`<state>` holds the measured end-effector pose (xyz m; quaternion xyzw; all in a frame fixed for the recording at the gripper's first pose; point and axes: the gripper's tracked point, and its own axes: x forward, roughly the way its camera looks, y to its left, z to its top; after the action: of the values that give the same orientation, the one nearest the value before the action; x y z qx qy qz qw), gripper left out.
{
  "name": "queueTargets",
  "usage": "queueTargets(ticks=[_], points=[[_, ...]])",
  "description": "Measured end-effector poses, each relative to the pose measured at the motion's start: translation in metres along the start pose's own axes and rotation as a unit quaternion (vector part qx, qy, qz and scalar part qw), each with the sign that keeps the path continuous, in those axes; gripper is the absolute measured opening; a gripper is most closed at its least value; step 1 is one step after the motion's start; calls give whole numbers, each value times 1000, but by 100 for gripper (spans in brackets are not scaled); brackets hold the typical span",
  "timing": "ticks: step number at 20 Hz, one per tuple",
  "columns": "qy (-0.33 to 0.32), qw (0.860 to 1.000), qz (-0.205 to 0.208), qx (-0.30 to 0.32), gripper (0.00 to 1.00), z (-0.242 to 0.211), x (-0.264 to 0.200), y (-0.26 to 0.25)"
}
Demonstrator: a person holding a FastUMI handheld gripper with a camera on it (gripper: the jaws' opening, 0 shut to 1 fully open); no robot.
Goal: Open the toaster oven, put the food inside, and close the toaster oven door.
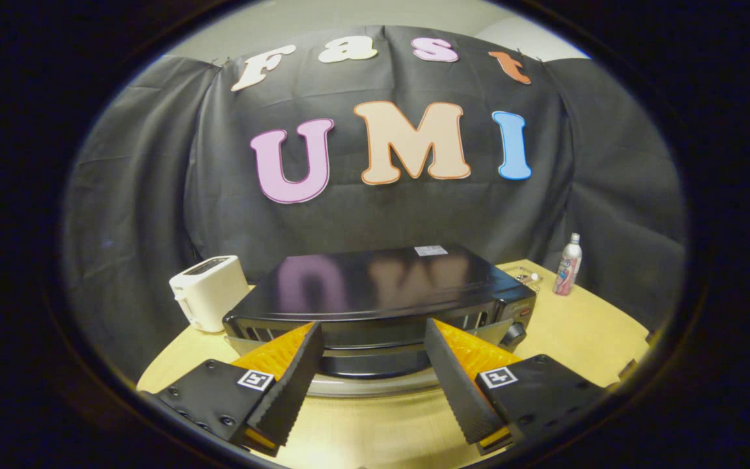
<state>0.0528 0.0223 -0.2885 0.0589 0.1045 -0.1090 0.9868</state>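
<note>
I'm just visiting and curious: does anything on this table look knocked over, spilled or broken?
Nothing stands out. The black toaster oven sits square on the table, its door shut. The white toaster and the bottle stand upright. The gripper is open, fingers either side of the oven's handle.

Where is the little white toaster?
In the gripper view, the white toaster stands on the wooden table, just left of the black toaster oven and close to the booth's black cloth wall. It sits beyond the open tongs.
</note>
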Motion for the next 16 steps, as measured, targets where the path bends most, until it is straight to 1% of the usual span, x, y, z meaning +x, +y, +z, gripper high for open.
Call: queueTargets(ticks=[11,16], points=[[65,998,-13,17,98,-29,-39,-10],[84,996,-12,12,98,-46,-53,-13]])
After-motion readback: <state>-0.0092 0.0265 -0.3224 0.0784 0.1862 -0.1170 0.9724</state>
